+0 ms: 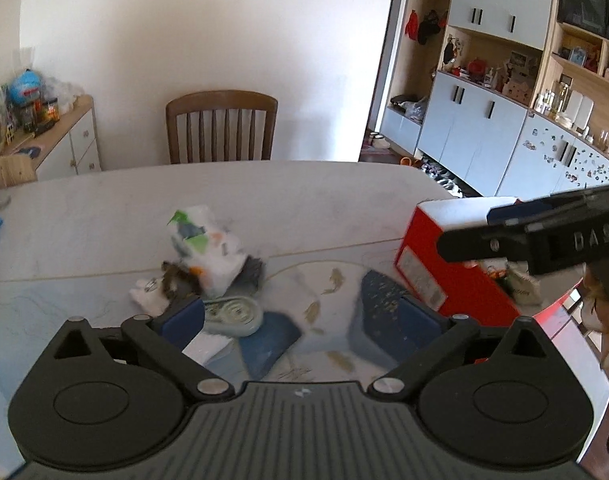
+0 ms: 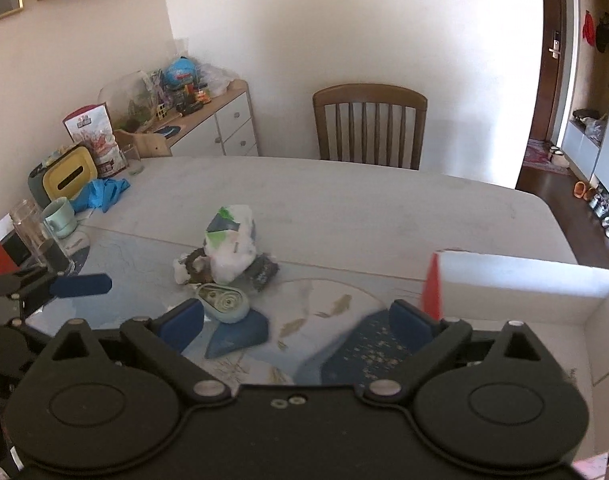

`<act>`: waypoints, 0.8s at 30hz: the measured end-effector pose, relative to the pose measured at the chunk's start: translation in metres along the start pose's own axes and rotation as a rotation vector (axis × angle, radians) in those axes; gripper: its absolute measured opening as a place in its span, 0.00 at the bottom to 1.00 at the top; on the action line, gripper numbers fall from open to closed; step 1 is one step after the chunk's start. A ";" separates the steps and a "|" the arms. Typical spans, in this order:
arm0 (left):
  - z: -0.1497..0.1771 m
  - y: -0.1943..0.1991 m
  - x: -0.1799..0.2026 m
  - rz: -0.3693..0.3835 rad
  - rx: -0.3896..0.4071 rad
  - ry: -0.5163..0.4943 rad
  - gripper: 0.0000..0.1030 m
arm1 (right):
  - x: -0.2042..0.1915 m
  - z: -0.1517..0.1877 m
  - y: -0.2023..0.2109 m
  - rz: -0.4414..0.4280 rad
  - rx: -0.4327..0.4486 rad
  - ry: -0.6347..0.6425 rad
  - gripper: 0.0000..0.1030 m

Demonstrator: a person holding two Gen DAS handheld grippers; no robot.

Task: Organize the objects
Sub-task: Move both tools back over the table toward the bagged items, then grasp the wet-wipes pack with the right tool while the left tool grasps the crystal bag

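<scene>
A small pile lies mid-table: a white plastic packet (image 1: 208, 248) with green and blue print, dark crumpled wrappers (image 1: 176, 280) and a pale green oval case (image 1: 234, 314). The pile also shows in the right wrist view, with the packet (image 2: 230, 244) and the case (image 2: 224, 304). A red cardboard box (image 1: 444, 264) with a white open inside (image 2: 516, 292) stands at the right. My left gripper (image 1: 304, 320) is open and empty, just short of the pile. My right gripper (image 2: 300, 322) is open and empty beside the box; its body (image 1: 544, 236) shows above the box.
The white table (image 1: 304, 200) has a blue-patterned mat (image 2: 364, 352) at the near side. At the far left stand a green mug (image 2: 60, 218), a glass jar (image 2: 28, 228), a yellow tissue box (image 2: 68, 178) and a blue cloth (image 2: 102, 194). A wooden chair (image 2: 370, 126) is behind.
</scene>
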State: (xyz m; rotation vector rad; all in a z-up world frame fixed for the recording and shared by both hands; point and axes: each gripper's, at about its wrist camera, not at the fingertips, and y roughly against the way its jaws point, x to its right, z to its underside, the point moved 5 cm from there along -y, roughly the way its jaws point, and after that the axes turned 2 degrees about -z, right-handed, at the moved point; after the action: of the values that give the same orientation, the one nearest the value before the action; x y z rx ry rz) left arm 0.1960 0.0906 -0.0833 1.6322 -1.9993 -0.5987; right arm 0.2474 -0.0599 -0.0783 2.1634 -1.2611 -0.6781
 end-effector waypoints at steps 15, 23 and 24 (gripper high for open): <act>0.033 -0.049 -0.068 -0.060 -0.053 -0.051 1.00 | -0.042 -0.018 -0.085 -0.018 -0.077 0.046 0.95; 0.033 -0.083 -0.082 -0.063 -0.058 -0.043 1.00 | -0.056 -0.055 -0.138 -0.028 -0.093 0.081 0.95; 0.033 -0.087 -0.084 -0.065 -0.060 -0.041 1.00 | -0.058 -0.058 -0.145 -0.028 -0.100 0.083 0.95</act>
State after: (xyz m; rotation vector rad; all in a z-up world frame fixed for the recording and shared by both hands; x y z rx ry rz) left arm 0.2563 0.1577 -0.1704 1.6670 -1.9443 -0.7150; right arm 0.3493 0.0639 -0.1248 2.1088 -1.1323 -0.6417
